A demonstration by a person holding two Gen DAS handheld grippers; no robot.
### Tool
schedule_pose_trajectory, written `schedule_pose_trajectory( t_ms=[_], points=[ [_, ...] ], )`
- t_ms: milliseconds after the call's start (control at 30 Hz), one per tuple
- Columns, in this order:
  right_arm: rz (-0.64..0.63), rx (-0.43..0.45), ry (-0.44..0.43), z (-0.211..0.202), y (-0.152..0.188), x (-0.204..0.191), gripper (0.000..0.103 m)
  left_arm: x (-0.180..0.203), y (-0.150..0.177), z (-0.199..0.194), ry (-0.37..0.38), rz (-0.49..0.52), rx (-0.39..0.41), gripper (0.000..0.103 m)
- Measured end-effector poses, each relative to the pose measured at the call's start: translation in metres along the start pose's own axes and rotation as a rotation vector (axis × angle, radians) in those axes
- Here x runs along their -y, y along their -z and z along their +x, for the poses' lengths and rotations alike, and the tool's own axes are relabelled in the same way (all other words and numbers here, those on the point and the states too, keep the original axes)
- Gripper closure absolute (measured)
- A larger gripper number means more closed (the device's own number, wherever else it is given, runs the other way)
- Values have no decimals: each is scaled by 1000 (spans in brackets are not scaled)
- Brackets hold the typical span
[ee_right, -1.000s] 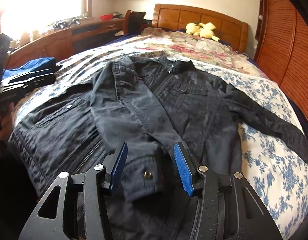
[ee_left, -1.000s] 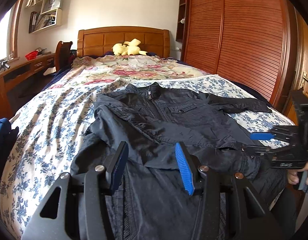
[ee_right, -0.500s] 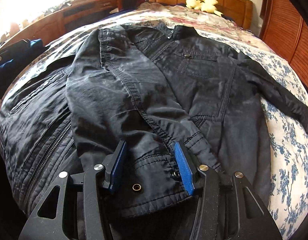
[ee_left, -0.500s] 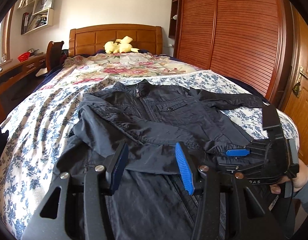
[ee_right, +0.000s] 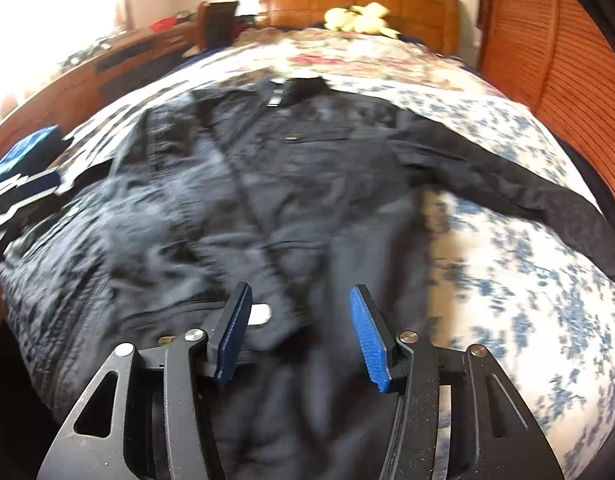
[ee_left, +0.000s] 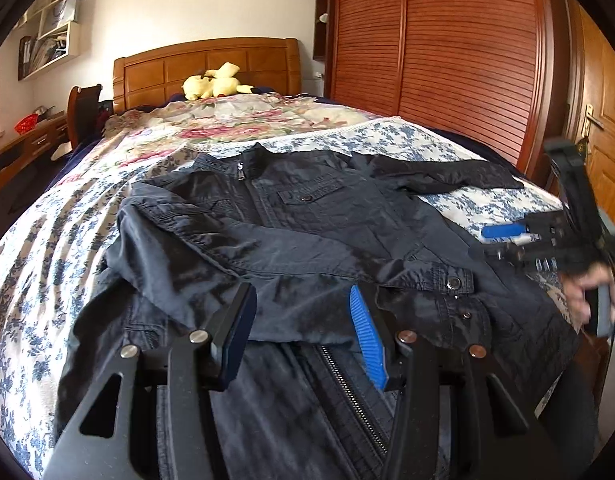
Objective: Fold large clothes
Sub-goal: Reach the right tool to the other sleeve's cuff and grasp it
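A dark navy jacket (ee_left: 315, 216) lies face up on the bed, collar toward the headboard. Its one sleeve (ee_left: 267, 256) is folded across the body, cuff with snap (ee_left: 453, 282) lying near the hem. The other sleeve (ee_left: 439, 176) stretches out toward the wardrobe; it also shows in the right wrist view (ee_right: 507, 188). My left gripper (ee_left: 303, 320) is open and empty just above the hem. My right gripper (ee_right: 299, 312) is open and empty over the jacket (ee_right: 267, 184); it shows at the right edge of the left wrist view (ee_left: 507, 236). The right wrist view is blurred.
The bed has a blue floral sheet (ee_left: 39, 264) and a rose-patterned quilt (ee_left: 227, 120). A yellow plush toy (ee_left: 215, 84) sits by the wooden headboard. A slatted wardrobe (ee_left: 447, 48) stands on the right, a desk (ee_right: 119, 56) on the left.
My right gripper has let go of the folded sleeve's cuff and pulled back to the right; the cuff now rests on the jacket. The left gripper stayed open above the hem.
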State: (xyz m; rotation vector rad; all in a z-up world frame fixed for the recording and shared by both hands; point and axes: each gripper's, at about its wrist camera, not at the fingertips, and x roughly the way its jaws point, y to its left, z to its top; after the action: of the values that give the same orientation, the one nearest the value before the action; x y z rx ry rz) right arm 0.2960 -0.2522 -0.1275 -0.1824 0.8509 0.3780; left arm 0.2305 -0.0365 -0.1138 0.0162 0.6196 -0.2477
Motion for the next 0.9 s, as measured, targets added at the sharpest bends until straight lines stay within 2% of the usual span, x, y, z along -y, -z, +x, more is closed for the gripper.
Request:
schedule_pose_trajectory(
  t_ms=[100, 200, 400, 600, 767, 900],
  points=[
    [33, 1, 38, 4, -5, 27, 50, 6, 2, 5, 1, 11, -14, 55],
    [62, 16, 112, 5, -13, 62, 49, 10, 3, 8, 4, 8, -28, 55],
    [133, 36, 239, 9, -23, 135, 39, 20, 5, 3, 29, 25, -27, 55],
    [238, 17, 365, 21, -24, 211, 37, 18, 4, -4, 41, 26, -20, 55],
    [408, 23, 428, 17, -16, 272, 37, 9, 5, -7, 38, 6, -30, 55],
    [488, 49, 443, 11, -16, 299, 37, 4, 6, -8, 17, 9, -33, 55]
  ],
)
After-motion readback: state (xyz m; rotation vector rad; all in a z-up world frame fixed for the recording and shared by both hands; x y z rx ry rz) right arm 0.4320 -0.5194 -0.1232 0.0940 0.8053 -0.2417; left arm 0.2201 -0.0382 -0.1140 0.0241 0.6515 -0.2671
